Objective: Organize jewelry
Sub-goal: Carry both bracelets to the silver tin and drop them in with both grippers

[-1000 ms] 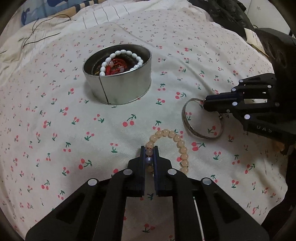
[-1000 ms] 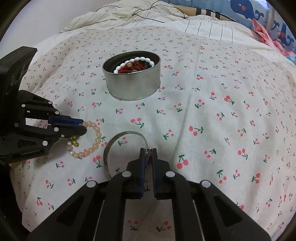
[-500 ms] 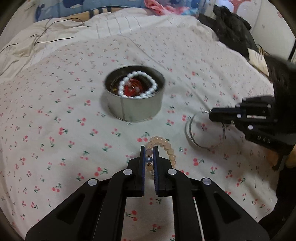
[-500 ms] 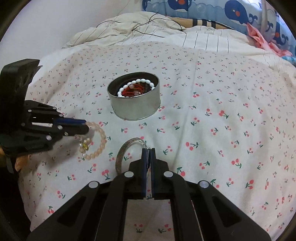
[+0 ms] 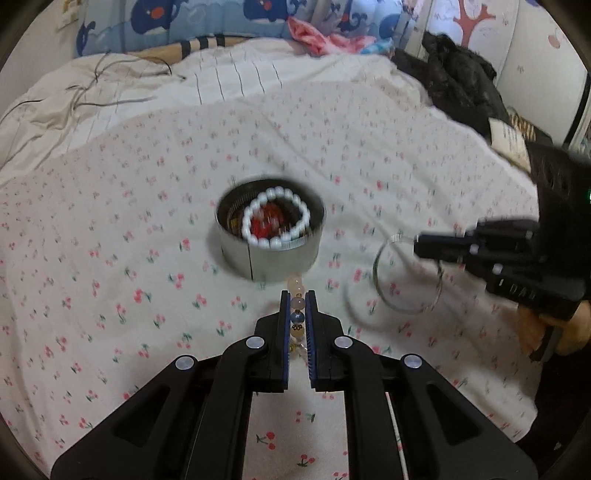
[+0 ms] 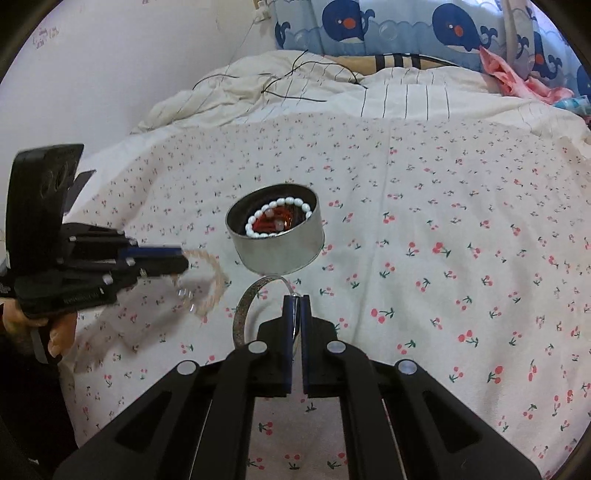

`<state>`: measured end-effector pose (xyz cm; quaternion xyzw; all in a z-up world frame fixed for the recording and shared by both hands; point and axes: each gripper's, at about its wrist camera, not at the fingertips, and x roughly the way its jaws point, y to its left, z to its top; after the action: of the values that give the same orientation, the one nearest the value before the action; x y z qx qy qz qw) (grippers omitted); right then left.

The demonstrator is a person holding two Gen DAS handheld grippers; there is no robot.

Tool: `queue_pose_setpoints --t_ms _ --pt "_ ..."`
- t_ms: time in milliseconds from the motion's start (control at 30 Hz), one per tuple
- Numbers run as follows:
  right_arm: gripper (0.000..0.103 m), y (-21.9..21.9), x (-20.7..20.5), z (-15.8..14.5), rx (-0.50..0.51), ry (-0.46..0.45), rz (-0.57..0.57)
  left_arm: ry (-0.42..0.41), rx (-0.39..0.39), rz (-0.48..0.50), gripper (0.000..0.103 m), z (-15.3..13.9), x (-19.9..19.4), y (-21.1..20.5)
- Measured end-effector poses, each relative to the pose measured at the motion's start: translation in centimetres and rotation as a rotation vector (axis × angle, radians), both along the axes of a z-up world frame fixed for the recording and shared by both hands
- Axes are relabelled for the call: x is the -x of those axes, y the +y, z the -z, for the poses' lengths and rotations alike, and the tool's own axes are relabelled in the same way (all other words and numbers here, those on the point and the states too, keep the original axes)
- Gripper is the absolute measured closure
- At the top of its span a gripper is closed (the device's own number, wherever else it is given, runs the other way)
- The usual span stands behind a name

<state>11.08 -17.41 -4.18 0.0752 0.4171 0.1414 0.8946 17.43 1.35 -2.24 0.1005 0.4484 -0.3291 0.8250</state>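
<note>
A round metal tin (image 5: pixel 271 254) (image 6: pixel 280 245) stands on the cherry-print bedspread and holds a white bead bracelet (image 5: pixel 275 218) and red jewelry (image 6: pixel 271 223). My left gripper (image 5: pixel 297 297) is shut on a peach bead bracelet (image 5: pixel 297 291) and holds it in the air just short of the tin; the bracelet hangs blurred in the right wrist view (image 6: pixel 208 284). My right gripper (image 6: pixel 295 301) is shut on a silver bangle (image 6: pixel 247 308) (image 5: pixel 404 277), lifted off the bed, to the right of the tin.
The cherry-print bedspread (image 6: pixel 443 258) covers the bed. A rumpled striped quilt with black cables (image 6: pixel 295 85) lies behind. Whale-print pillows (image 6: pixel 406 26) line the back. Dark clothes (image 5: pixel 461 85) lie at the far right.
Both grippers have lifted off the bed with their jewelry and drawn back. The peach bracelet and the bangle left the bedspread and now hang in the air.
</note>
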Motion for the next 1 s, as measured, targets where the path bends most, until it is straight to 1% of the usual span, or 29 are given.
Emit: queue_pose_setpoints --t_ms 133,200,300,400,433,500,533,567,600,633,667,733,767,800,833,900,933,1000 --pt "0.099 -0.6 0.0 -0.4 -0.025 -0.008 0.010 -0.030 0.045 -0.039 0.096 -2.5 -1.5 -0.4" --pt "0.099 -0.7 0.1 -0.7 -0.037 -0.015 0.014 -0.039 0.071 -0.041 0.096 -3.5 -2.2 -1.0" --pt "0.099 -1.1 0.3 -1.1 -0.053 -0.025 0.019 -0.047 0.095 -0.043 0.096 -4.3 -3.5 -2.4" --pt "0.099 -1.4 0.4 -1.3 -0.063 -0.030 0.023 -0.018 0.135 -0.077 0.096 -3.5 -5.7 -3.5" --pt "0.099 -1.4 0.4 -1.3 -0.066 -0.030 0.023 -0.005 0.134 -0.092 0.096 -2.9 -6.4 -3.7" --pt "0.099 -1.4 0.4 -1.3 -0.068 -0.030 0.021 0.012 0.055 -0.151 0.093 -0.9 -8.3 -4.2" --pt "0.099 -1.4 0.4 -1.3 -0.068 -0.029 0.020 0.044 -0.005 -0.170 0.083 0.5 -9.3 -4.4" --pt "0.099 -1.3 0.4 -1.3 -0.068 -0.029 0.020 0.068 -0.038 -0.176 0.075 1.2 -9.7 -4.4" --pt "0.099 -1.3 0.4 -1.2 -0.069 -0.029 0.019 0.073 -0.069 -0.187 0.056 1.7 -9.9 -4.4" --pt "0.099 -1.2 0.4 -1.3 -0.068 -0.030 0.018 0.053 -0.099 -0.203 0.041 1.7 -9.8 -4.2" --pt "0.099 -1.1 0.4 -1.3 -0.067 -0.030 0.017 0.004 -0.116 -0.214 0.038 1.2 -9.2 -3.8" --pt "0.098 -1.0 0.2 -1.3 -0.072 -0.035 0.017 -0.039 -0.108 -0.224 0.029 0.3 -8.3 -3.1" --pt "0.098 -0.8 0.1 -1.4 -0.080 -0.036 0.015 -0.064 -0.088 -0.242 0.027 -0.5 -7.7 -2.3" --pt "0.098 -0.7 -0.1 -1.4 -0.091 -0.039 0.012 -0.085 -0.061 -0.266 0.020 -1.3 -7.2 -1.5" --pt "0.098 -0.5 -0.4 -1.6 -0.098 -0.044 0.010 -0.102 -0.036 -0.291 0.017 -2.0 -6.7 -0.8" --pt "0.098 -0.1 -0.9 -2.0 -0.103 -0.054 0.004 -0.123 0.021 -0.337 0.016 -2.9 -5.5 0.9" --pt "0.098 0.2 -1.2 -2.3 -0.105 -0.060 0.003 -0.135 0.037 -0.352 0.016 -3.1 -4.8 1.6" --pt "0.099 0.8 -2.1 -3.0 -0.100 -0.077 0.003 -0.161 0.033 -0.387 0.016 -3.1 -4.0 2.6"
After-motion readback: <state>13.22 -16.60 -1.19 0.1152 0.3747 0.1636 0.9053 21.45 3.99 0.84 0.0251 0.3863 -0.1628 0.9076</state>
